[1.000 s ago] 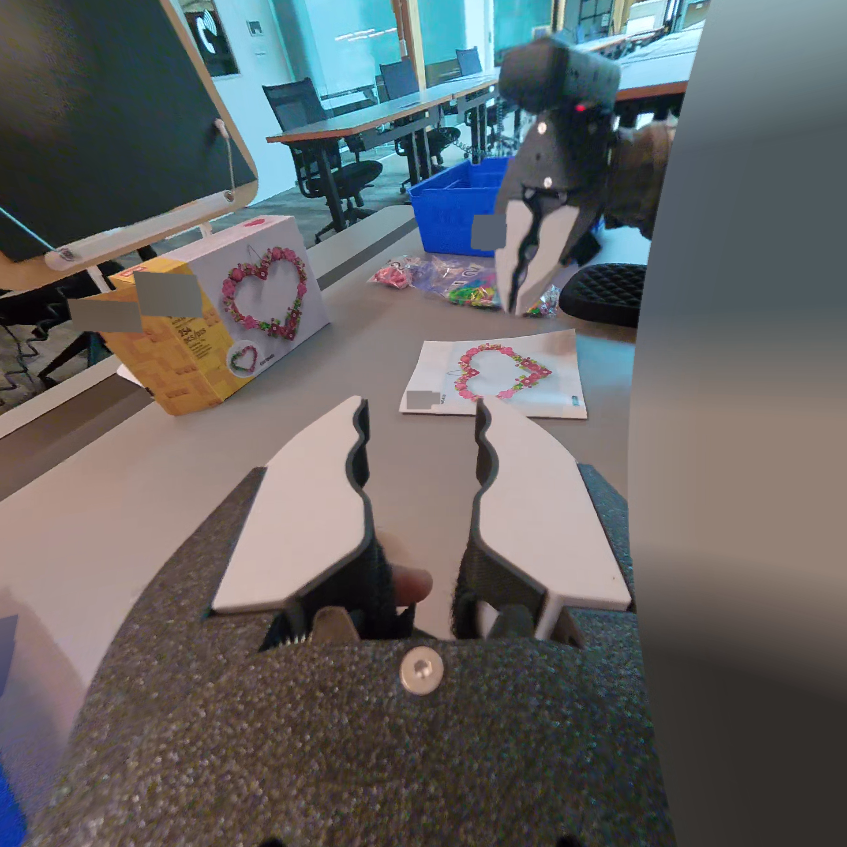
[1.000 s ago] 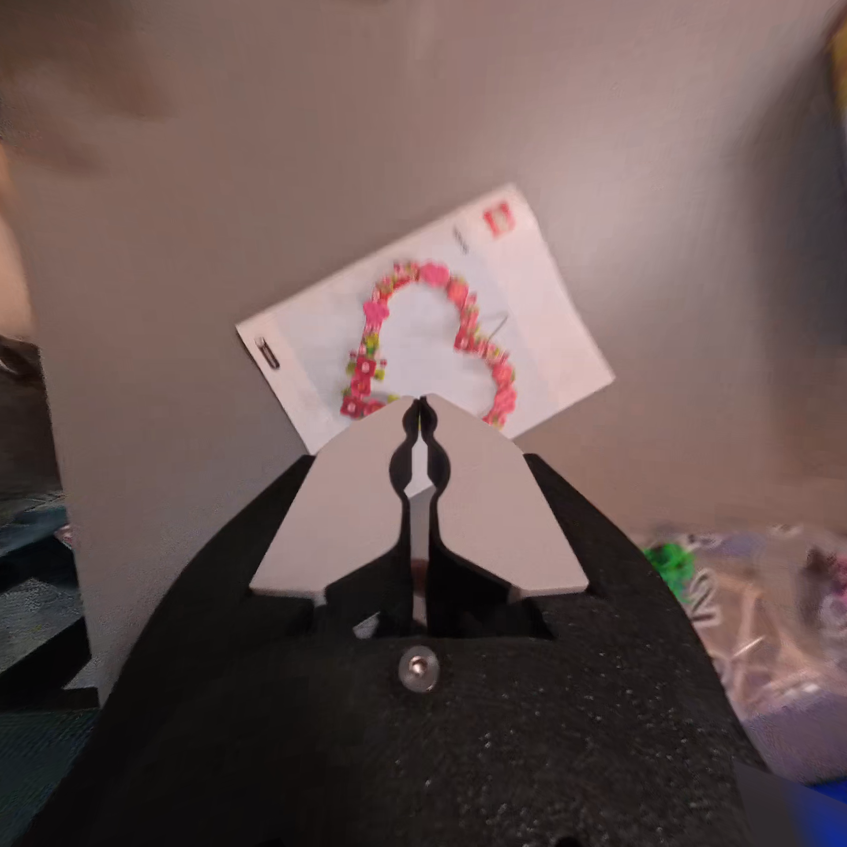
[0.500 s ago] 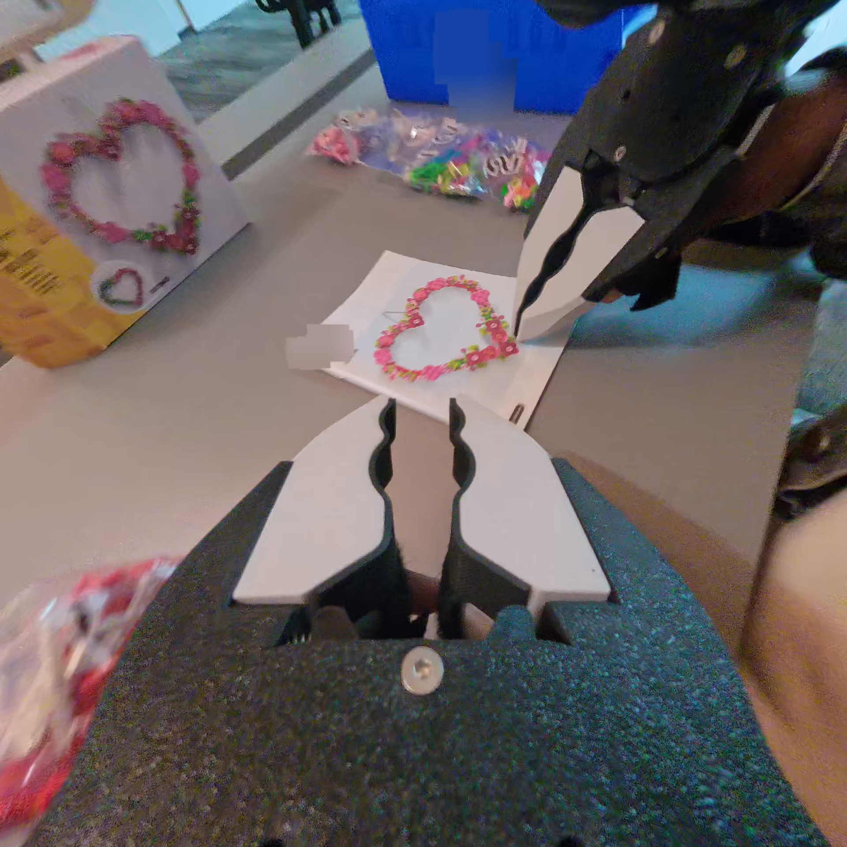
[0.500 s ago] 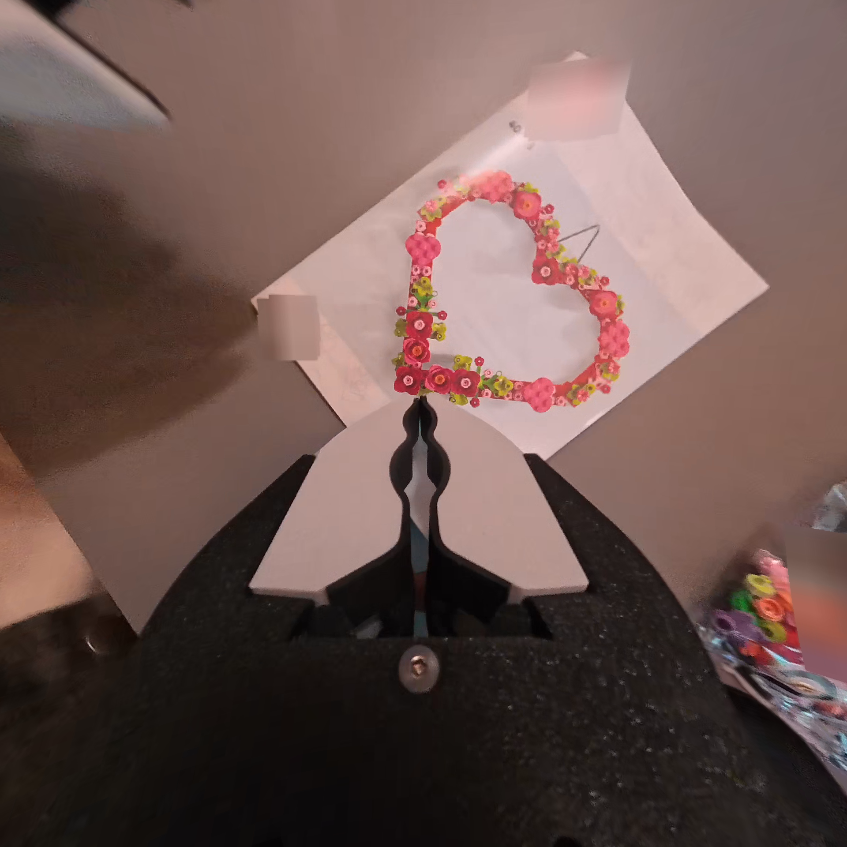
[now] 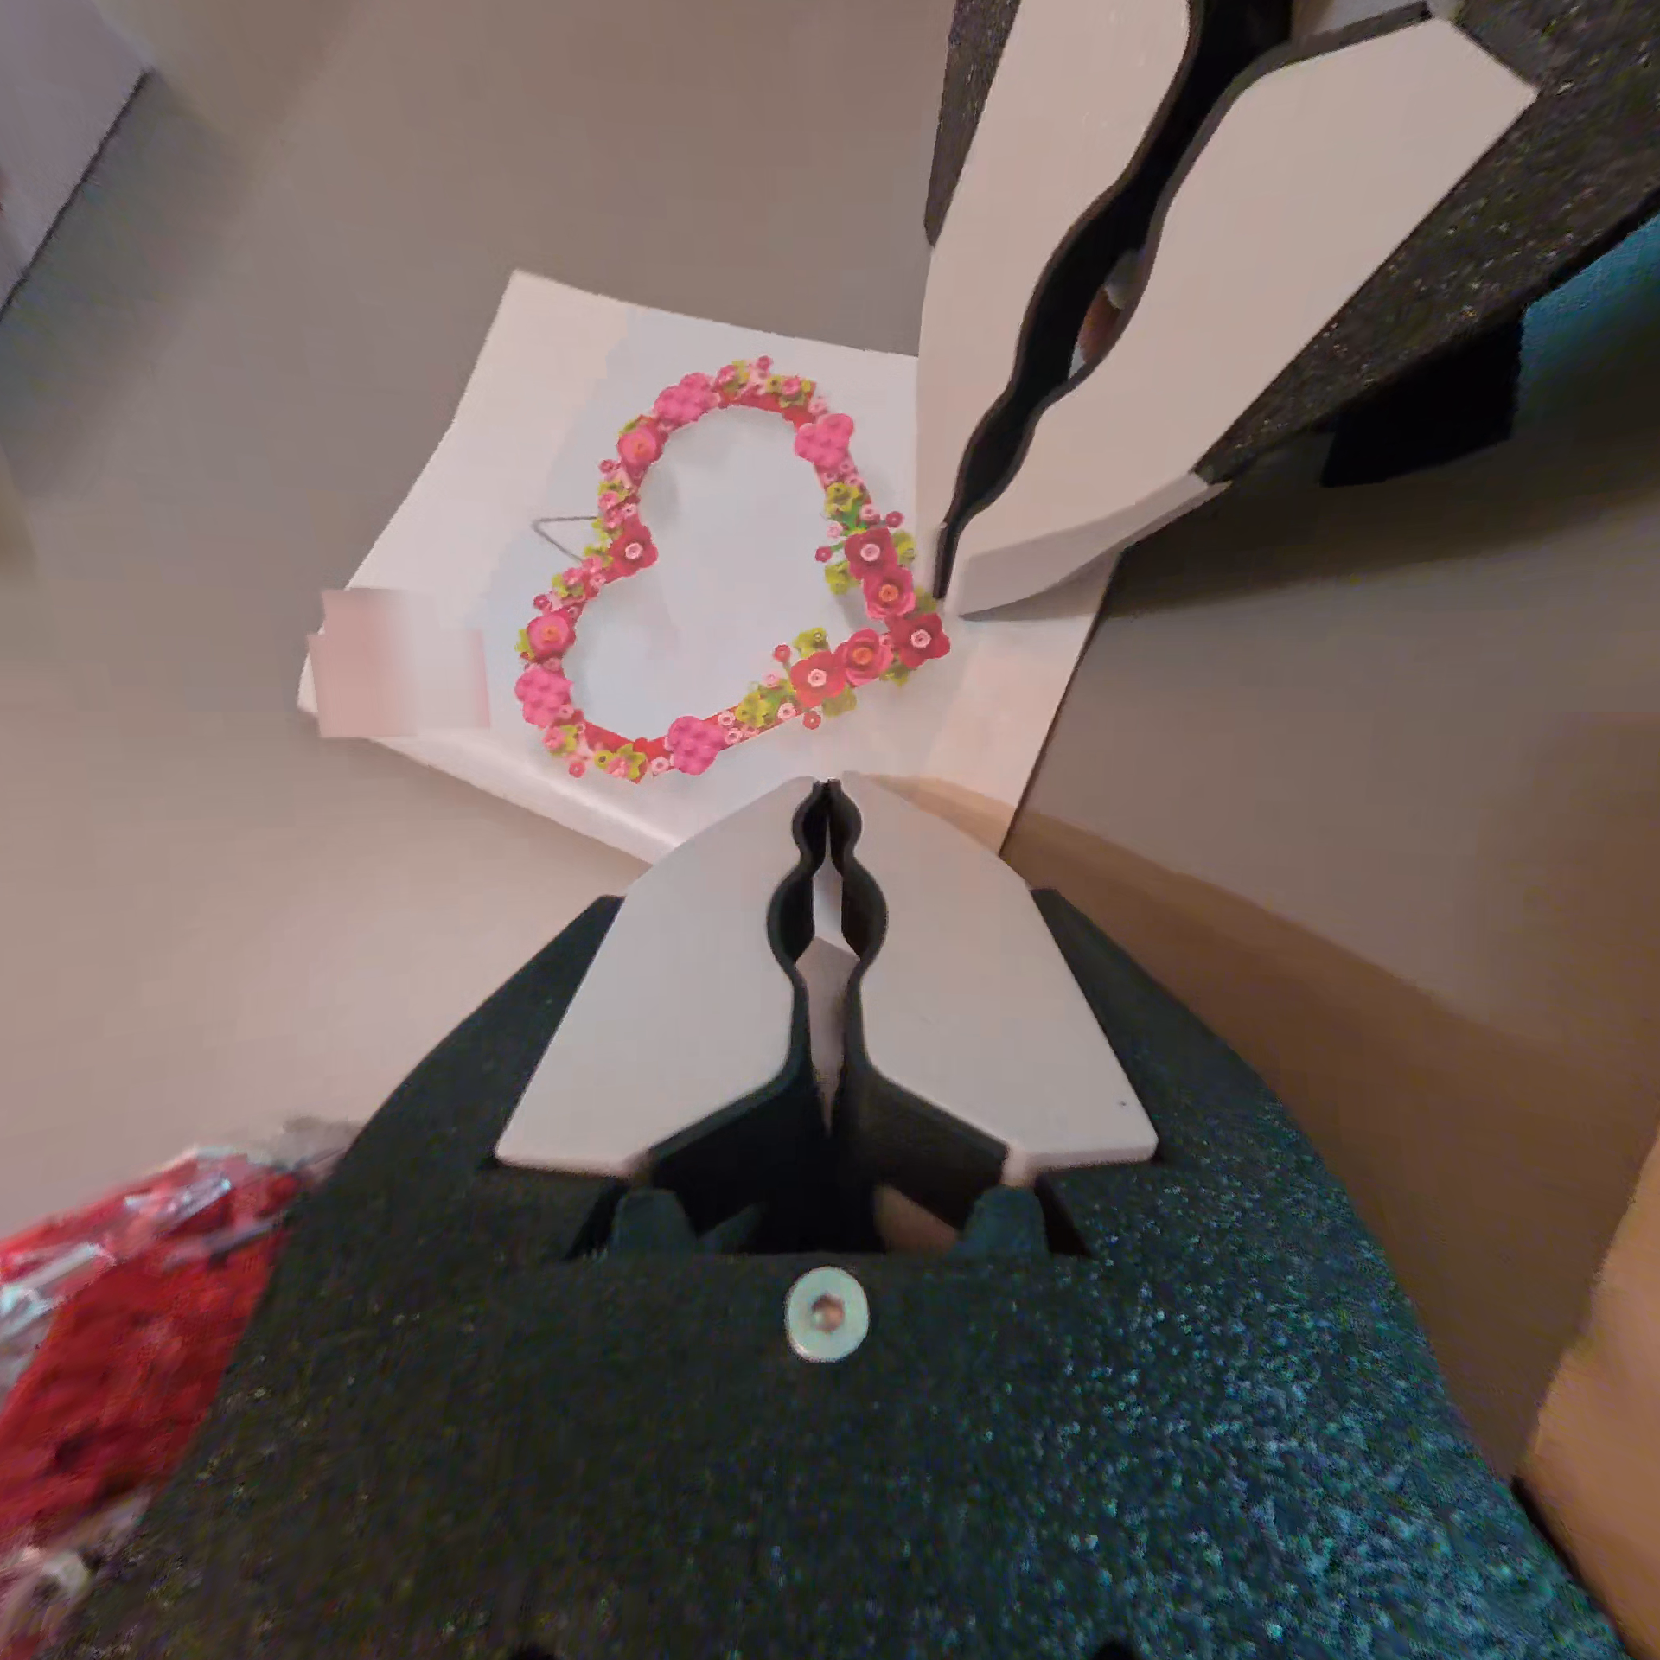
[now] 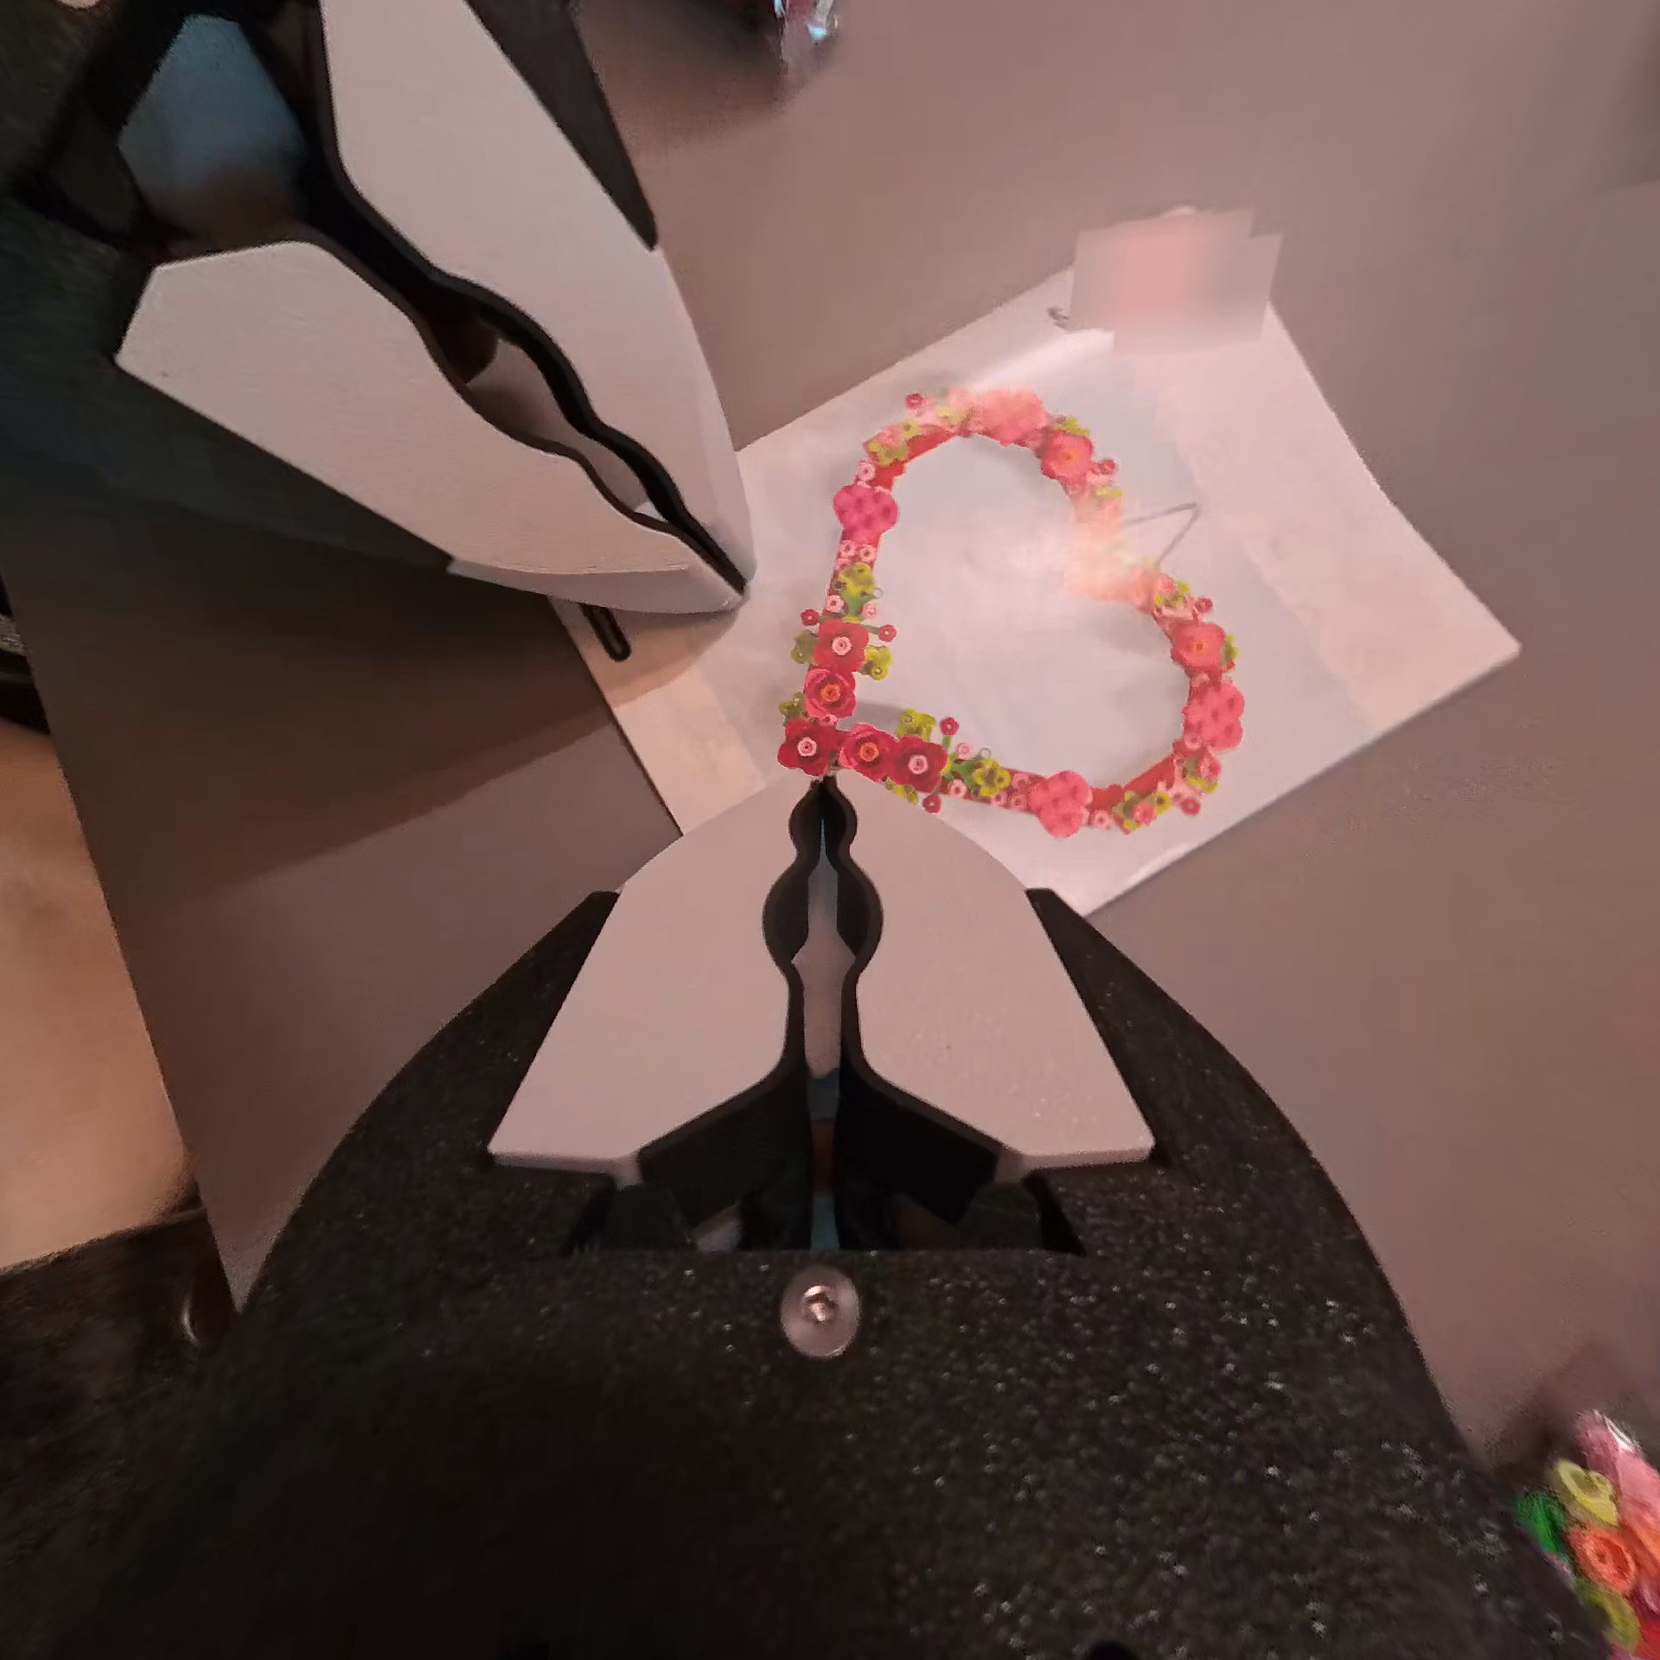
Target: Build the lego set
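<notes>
The white stapled instruction booklet (image 5: 763, 575) printed with a pink flower heart lies flat on the grey table (image 5: 225, 898); the left gripper (image 5: 827, 785) and right gripper (image 6: 824, 783), both pressed together and empty, meet at its near corner, probably to open it

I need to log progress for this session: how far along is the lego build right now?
Barely begun. Done: only laying out, with the instruction booklet closed and flat on the table. In hand: both the left gripper and right gripper are shut with their tips at the booklet's near edge, maybe to open it. Left: everything; the bag of red pieces and colourful pieces look bagged, and no assembled bricks show.
</notes>
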`<state>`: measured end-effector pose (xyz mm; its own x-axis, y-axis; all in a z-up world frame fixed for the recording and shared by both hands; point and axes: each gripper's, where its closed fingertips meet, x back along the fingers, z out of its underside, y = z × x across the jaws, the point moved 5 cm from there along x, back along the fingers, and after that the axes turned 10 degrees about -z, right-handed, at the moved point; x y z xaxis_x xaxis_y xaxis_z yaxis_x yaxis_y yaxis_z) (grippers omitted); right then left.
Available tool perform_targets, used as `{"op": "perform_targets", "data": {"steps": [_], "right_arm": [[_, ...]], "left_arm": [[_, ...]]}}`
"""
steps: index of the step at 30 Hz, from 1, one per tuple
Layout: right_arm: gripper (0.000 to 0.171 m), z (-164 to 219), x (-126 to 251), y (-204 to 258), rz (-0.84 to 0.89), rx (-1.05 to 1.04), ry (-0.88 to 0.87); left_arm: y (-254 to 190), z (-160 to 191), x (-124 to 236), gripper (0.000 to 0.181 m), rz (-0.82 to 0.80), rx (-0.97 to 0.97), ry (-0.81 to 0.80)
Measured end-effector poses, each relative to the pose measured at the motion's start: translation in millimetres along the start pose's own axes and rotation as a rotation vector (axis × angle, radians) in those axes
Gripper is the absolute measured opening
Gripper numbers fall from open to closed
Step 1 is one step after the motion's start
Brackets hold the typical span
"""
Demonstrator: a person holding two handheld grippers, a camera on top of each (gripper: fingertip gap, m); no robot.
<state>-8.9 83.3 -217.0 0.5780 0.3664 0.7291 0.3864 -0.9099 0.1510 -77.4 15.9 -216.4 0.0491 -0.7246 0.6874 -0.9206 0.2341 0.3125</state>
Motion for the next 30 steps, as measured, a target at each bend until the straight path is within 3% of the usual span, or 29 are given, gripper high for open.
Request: {"op": "perform_targets", "data": {"steps": [23, 25, 26, 30], "right_arm": [[0.0, 1, -6, 29, 0.034, -0.084, -0.016], [0.002, 0, -3, 30, 0.014, -0.082, -0.026], [0.036, -2, 0, 32, -0.017, -0.092, -0.052], [0.068, -7, 18, 31, -0.107, -0.099, -0.04]], "left_arm": [[-8, 15, 18, 0.0, 0.003, 0.049, -0.031], [-5, 15, 21, 0.013, -0.007, 0.056, -0.029], [-4, 15, 26, 0.025, -0.006, 0.06, -0.038], [27, 19, 63, 0.056, -0.05, 0.138, -0.115]]}}
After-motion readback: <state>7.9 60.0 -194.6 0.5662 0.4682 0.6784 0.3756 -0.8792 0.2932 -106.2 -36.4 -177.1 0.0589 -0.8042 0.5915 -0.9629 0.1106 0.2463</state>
